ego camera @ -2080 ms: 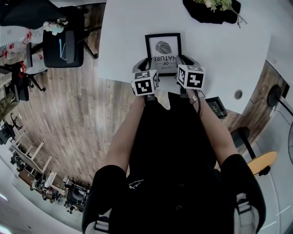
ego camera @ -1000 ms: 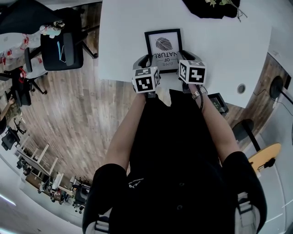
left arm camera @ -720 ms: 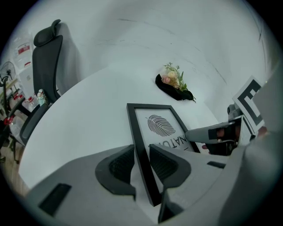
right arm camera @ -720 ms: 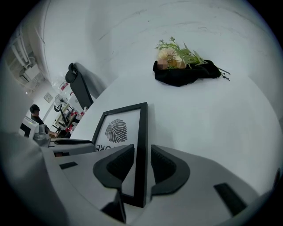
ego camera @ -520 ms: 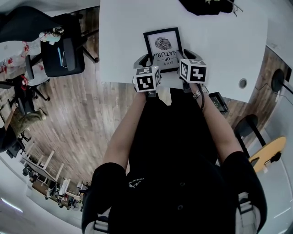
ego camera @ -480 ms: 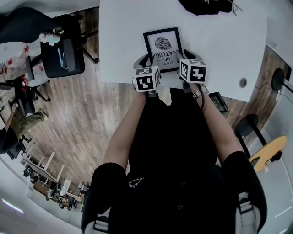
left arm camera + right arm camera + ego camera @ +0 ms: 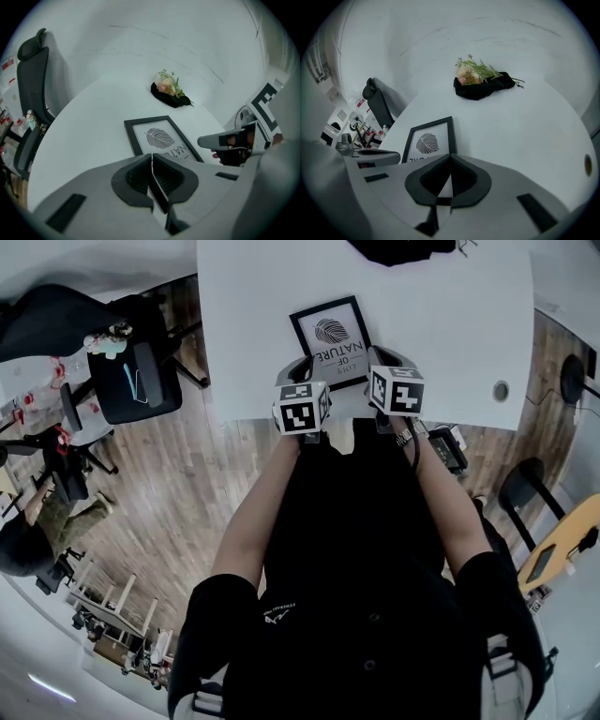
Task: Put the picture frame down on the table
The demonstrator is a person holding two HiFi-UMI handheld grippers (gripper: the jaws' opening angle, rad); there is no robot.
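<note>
picture frame [image 7: 329, 331]: black border, white mat, dark grey leaf print, grey lettering under it.
table [image 7: 450, 324]: plain white; its grommet [image 7: 501, 390] is a grey ring with a dark centre.
left gripper [image 7: 152, 159]: light grey shell, black ribbed pads, cube in black-and-white square markers.
floor [image 7: 187, 493]: brown wood planks (streaky grain, mixed tones).
flowers [image 7: 471, 70]: pale pink and cream, green leaves, on black cloth [image 7: 487, 89].
chair [image 7: 141, 371]: black.
person's clothing [image 7: 366, 549]: black.

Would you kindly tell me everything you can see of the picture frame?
The picture frame is a thin black rectangular frame around a white print of a dark leaf and lettering. It lies flat, face up and slightly skewed, on the white table, close to the table's edge. Only the table visibly touches it; the frame's near side is hidden.
</note>
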